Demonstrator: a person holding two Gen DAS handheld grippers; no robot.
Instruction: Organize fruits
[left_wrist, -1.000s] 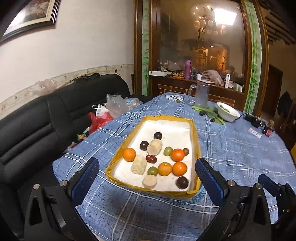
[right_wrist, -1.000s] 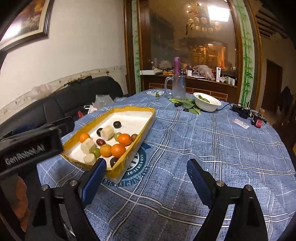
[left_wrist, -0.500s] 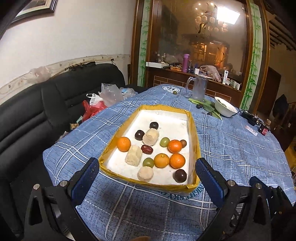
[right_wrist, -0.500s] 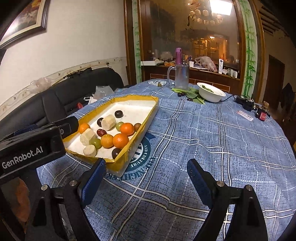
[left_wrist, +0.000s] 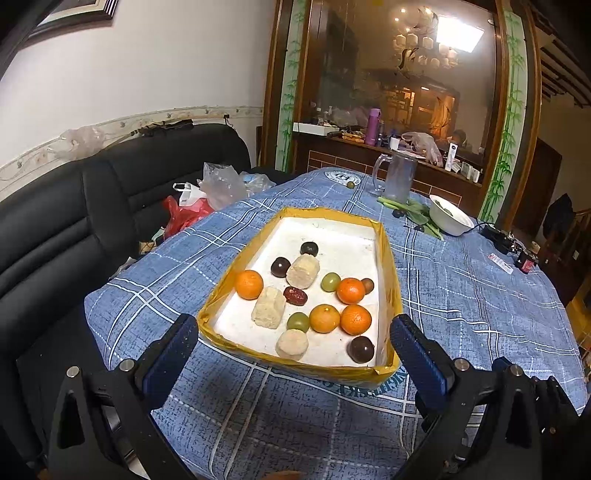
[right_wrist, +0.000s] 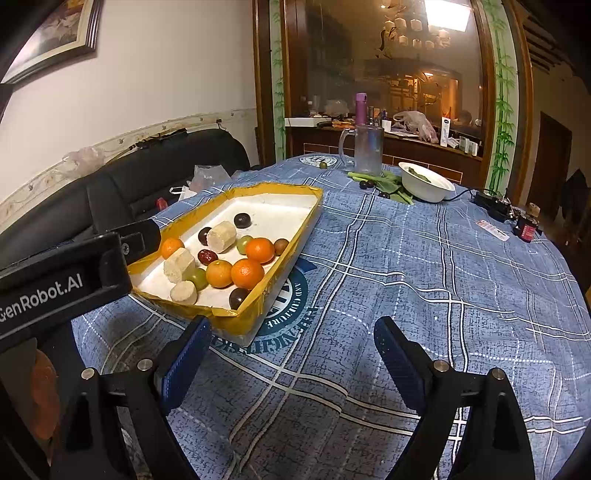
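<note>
A yellow-rimmed white foam tray (left_wrist: 388, 266) (right_wrist: 291, 243) lies on the blue plaid tablecloth. It holds several oranges (left_wrist: 355, 319) (right_wrist: 247, 273), dark plums (left_wrist: 361, 349), green grapes (left_wrist: 298, 321), a red date (left_wrist: 295, 295) and pale banana pieces (left_wrist: 269, 307) (right_wrist: 179, 264). My left gripper (left_wrist: 291, 354) is open and empty, hovering just before the tray's near edge. My right gripper (right_wrist: 291, 350) is open and empty, over the cloth to the right of the tray's near corner. The left gripper's body (right_wrist: 62, 280) shows at the left of the right wrist view.
A glass pitcher (left_wrist: 399, 175) (right_wrist: 365, 149), a white bowl (left_wrist: 450, 219) (right_wrist: 424, 181), green vegetables (left_wrist: 413, 214) and small gadgets (right_wrist: 524, 225) sit at the far side. A black sofa (left_wrist: 74, 221) with plastic bags (left_wrist: 207, 192) stands left of the table.
Both grippers have shifted slightly, tilting down so the tray sits a little nearer. Both stay open and empty. The fruits have not moved.
</note>
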